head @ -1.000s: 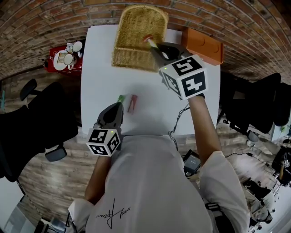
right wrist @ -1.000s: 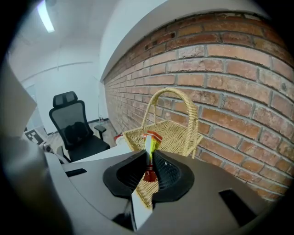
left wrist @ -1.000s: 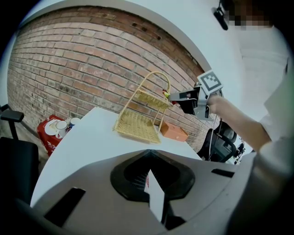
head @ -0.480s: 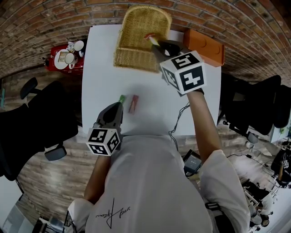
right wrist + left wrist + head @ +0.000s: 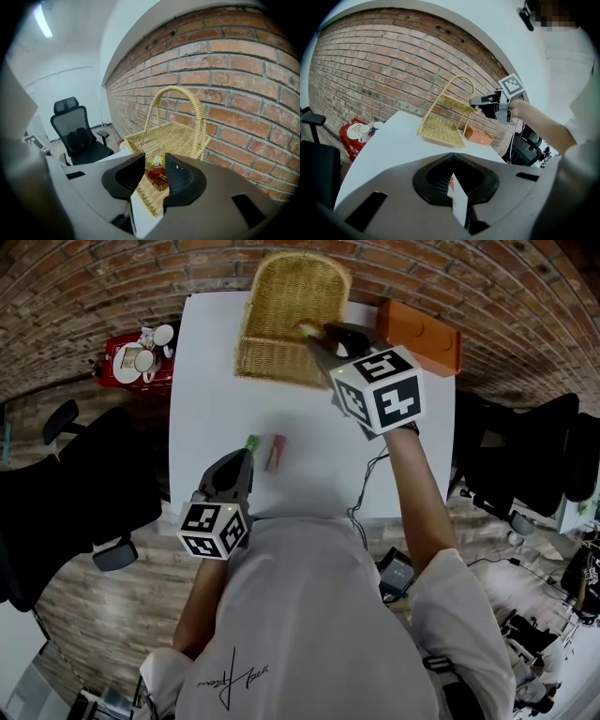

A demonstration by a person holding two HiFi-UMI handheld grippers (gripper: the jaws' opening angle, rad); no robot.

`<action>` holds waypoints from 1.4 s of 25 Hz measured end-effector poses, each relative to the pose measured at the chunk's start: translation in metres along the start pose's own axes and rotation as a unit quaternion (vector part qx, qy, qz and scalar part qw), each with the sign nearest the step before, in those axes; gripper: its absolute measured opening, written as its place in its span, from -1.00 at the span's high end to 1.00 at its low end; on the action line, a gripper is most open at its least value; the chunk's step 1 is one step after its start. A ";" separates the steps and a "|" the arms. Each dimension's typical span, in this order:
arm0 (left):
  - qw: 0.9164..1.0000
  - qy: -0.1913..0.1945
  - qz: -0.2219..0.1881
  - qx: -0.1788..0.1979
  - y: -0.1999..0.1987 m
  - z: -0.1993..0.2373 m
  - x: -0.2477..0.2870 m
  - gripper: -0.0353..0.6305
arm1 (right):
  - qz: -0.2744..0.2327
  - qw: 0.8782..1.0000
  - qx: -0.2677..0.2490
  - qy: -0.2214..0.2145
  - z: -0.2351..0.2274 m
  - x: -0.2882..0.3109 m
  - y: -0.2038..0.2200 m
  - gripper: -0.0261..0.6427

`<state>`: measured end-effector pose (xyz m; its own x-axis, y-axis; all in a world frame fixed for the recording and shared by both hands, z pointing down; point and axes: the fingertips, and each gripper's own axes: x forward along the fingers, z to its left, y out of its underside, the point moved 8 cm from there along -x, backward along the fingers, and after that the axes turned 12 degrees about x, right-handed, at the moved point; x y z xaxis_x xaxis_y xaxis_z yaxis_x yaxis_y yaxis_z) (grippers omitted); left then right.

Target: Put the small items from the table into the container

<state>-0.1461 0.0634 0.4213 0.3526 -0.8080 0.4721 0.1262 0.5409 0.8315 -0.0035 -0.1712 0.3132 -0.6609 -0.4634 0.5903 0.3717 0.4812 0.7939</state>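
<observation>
Wicker basket [image 5: 281, 334] | right gripper [image 5: 154, 164] opening, upright red item [image 5: 156, 172] between | left gripper [image 5: 452, 177] closed

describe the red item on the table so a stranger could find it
Start at the white table, at its near half away from the wicker basket. Two small items lie side by side ahead of the left gripper; it is the red one, not the green one.

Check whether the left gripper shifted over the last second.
No. The left gripper sits where it did, tongs shut, with the same gap to the green item and red item on the table.
</observation>
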 end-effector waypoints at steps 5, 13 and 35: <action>1.000 -0.002 -0.004 0.003 -0.003 -0.001 -0.002 0.86 | -0.006 1.000 0.001 -0.002 0.001 -0.005 -0.001 0.59; 1.000 0.001 -0.009 0.008 -0.003 -0.005 -0.003 0.86 | -0.026 0.999 0.020 -0.004 0.001 -0.019 0.005 0.59; 1.000 0.004 -0.024 0.019 -0.004 -0.023 -0.010 0.86 | -0.067 0.994 0.065 -0.064 0.032 -0.072 0.050 0.75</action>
<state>-0.1284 0.0749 0.4067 0.3547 -0.8304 0.4296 0.1075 0.4926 0.8636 0.0415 -0.0904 0.3057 -0.7799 -0.4351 0.4500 0.1925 0.5173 0.8339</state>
